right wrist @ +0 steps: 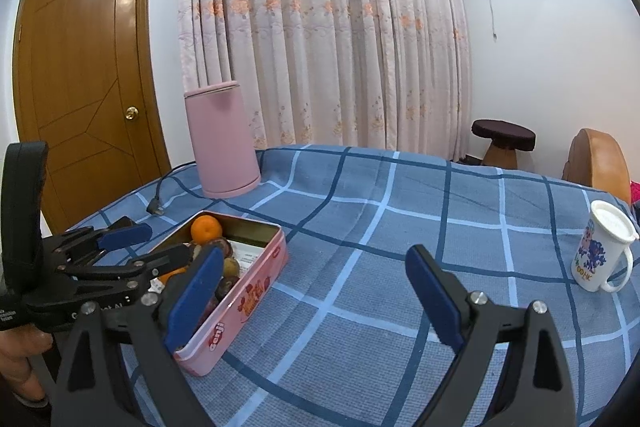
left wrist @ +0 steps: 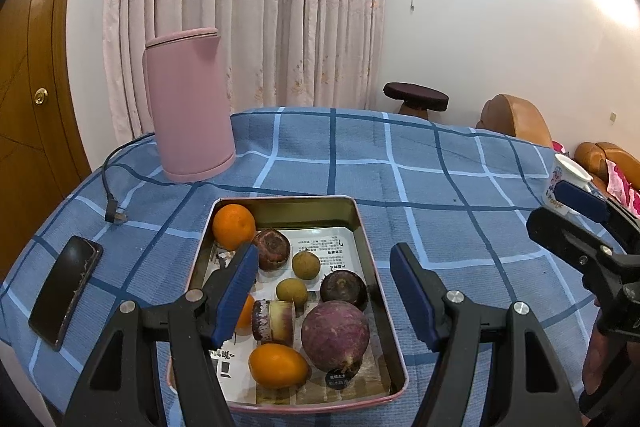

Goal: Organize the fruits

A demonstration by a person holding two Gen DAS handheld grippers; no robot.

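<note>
A pink metal tin [left wrist: 384, 315] lies open on the blue checked tablecloth. It holds an orange [left wrist: 233, 226], a small orange fruit [left wrist: 278, 365], a large purple fruit [left wrist: 335, 335], two dark round fruits [left wrist: 273, 247] [left wrist: 344, 289], two small green-brown fruits [left wrist: 306, 264] and a cut cane piece [left wrist: 274, 321]. My left gripper [left wrist: 324, 291] is open and empty, hovering above the tin's near half. My right gripper [right wrist: 316, 291] is open and empty over bare cloth to the right of the tin [right wrist: 244, 303]; it also shows in the left wrist view [left wrist: 576, 215].
A pink kettle [left wrist: 188, 107] stands at the back left, its black cord and plug [left wrist: 114, 215] lying on the cloth. A black phone [left wrist: 66, 291] lies left of the tin. A white printed mug [right wrist: 602, 247] stands at the right edge. A stool and sofa are beyond the table.
</note>
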